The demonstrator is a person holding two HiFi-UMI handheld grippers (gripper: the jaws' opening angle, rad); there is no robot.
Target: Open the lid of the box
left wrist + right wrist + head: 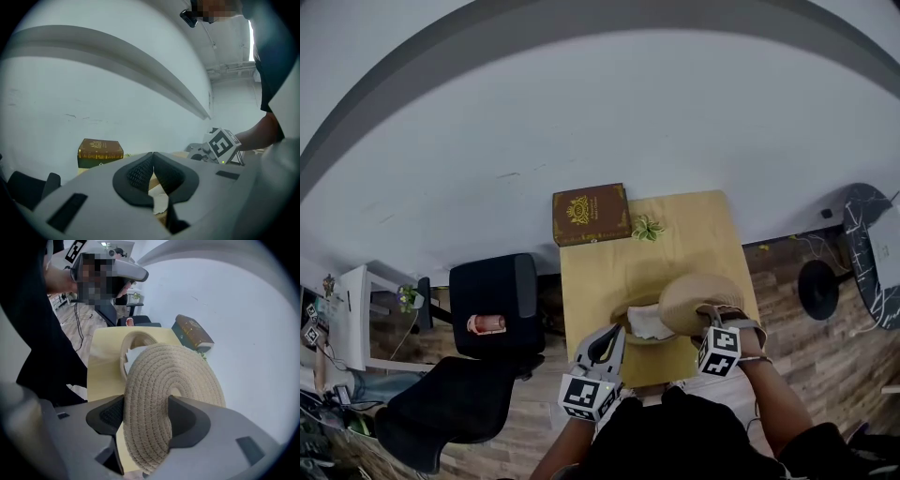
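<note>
Clamping the woven lid (171, 380) edgewise, the right gripper (145, 416) is holding its top facing up-right; the left gripper (153, 161) is hovering closed.

You are in an office-like workroom: black padded office chairs (494, 302) at the lower left of the frame, a cluttered white side desk (352, 319) at the far left, wood-plank floor (811, 349), loose cables (811, 246) by the plain white wall (581, 122).

head: steep top-down over table (591, 281) | gripper views: close, low along jaws | shared: book (591, 214)
</note>
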